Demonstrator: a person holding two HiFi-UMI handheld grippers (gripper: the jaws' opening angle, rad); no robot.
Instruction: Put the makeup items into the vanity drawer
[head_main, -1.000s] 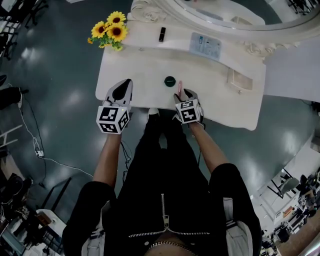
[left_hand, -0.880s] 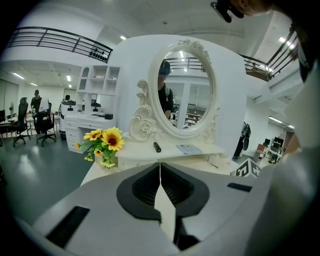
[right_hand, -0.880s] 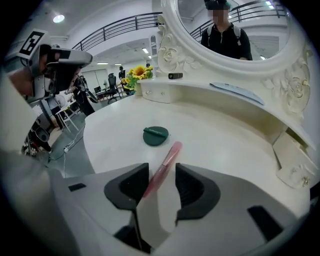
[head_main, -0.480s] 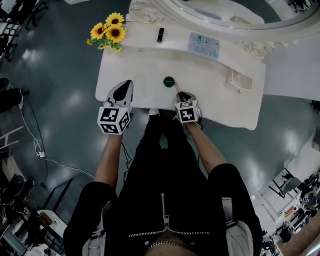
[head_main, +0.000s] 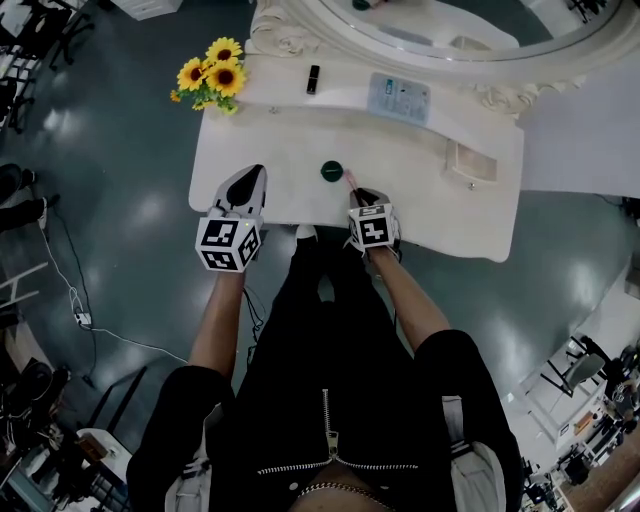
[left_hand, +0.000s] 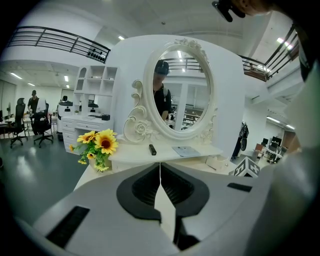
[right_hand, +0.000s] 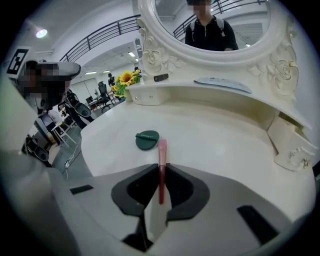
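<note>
The pink brush (right_hand: 162, 150) sits pinched between the jaws of the right tongs (right_hand: 161, 166), which have just been closing on it. Its tip sticks out past them toward the green compact (right_hand: 147, 140), which lies on the counter (head_main: 420, 200) just beyond. No view settles whether the brush is lifted yet.

The task looks barely begun. The small drawer (head_main: 470, 162), pulled out well off to the right of the right tongs, seems to hold nothing as far as the head view shows. The compact, and the black tube (head_main: 312, 79) and pale palette (head_main: 398, 98) on the raised shelf (head_main: 350, 85) far ahead of both tongs, all appear left to carry.

The left tongs (left_hand: 160, 167) hover at the counter's near edge, jaws together with nothing between them.

Only the right gripper view shows the grip on the brush. Only the head view shows the drawer, both tongs and every item together. The left gripper view adds the sunflowers (left_hand: 97, 145) and the mirror (left_hand: 177, 90) face on.
</note>
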